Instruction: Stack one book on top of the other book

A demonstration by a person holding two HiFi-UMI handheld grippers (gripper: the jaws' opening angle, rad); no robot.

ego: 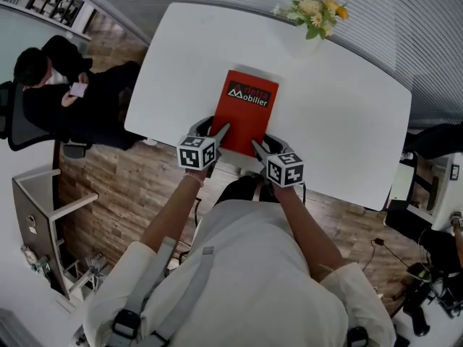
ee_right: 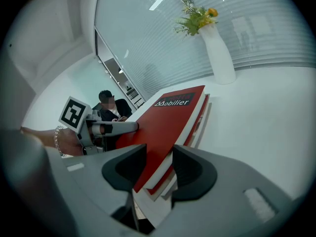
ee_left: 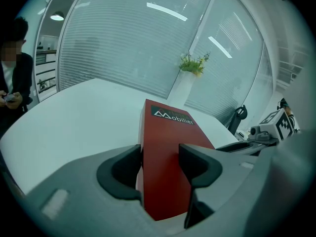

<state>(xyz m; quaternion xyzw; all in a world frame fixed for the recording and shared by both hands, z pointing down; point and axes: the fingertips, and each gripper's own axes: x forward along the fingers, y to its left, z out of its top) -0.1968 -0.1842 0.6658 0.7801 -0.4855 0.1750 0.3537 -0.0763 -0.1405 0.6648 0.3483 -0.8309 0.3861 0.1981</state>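
A red book (ego: 246, 110) lies on the white table (ego: 340, 114), its near edge toward me. In the right gripper view a second book (ee_right: 200, 125) with white pages shows directly under the red book (ee_right: 168, 122), edges roughly in line. My left gripper (ego: 221, 130) is at the near left corner. In its own view the red book (ee_left: 165, 157) fills the gap between the jaws of the left gripper (ee_left: 160, 164), touching both. My right gripper (ego: 257, 147) is at the near right corner. The jaws of the right gripper (ee_right: 159, 164) press on the two books, one on the red cover and one under the lower pages.
A white vase of flowers (ego: 315, 9) stands at the table's far edge, beyond the books. A seated person in dark clothes (ego: 51, 85) is off the table's left side. Wooden floor lies between the table and me. A glass wall with blinds runs behind the table.
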